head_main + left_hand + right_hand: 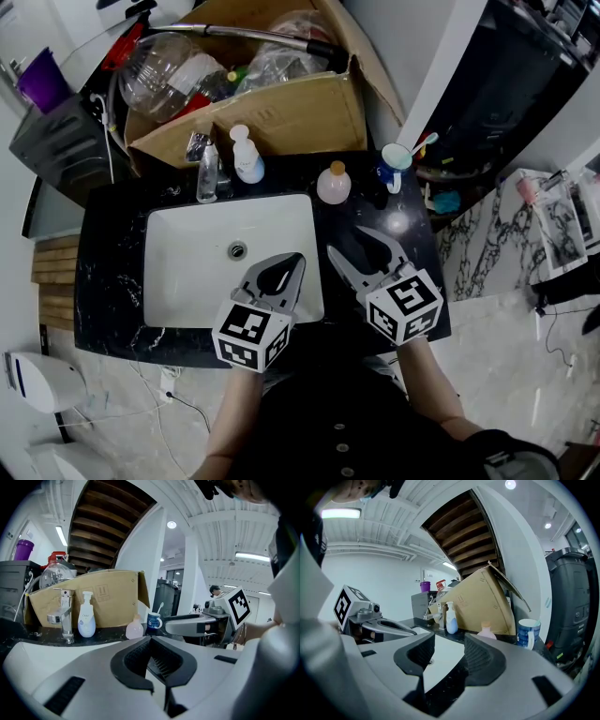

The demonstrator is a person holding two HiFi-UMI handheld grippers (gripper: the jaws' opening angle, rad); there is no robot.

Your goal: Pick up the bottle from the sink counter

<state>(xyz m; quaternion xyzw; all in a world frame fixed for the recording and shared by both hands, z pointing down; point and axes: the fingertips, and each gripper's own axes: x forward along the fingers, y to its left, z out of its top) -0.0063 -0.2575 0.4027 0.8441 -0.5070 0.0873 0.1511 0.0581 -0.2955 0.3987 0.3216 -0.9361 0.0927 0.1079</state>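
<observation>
Right tool (pixel 345 239) hovering spread, empty, below round pink plastic bottle (pixel 334 184); left tool (pixel 294 261) hovering pressed together over white sink (pixel 187 253).

counter (pixel 112 281): glossy black veined stone | sink (pixel 187 272): smooth glossy white | box (pixel 300 117): matt brown cardboard | faucet (pixel 208 169): shiny metal

Pump btl (pixel 86 619) label reads "Dove".
</observation>
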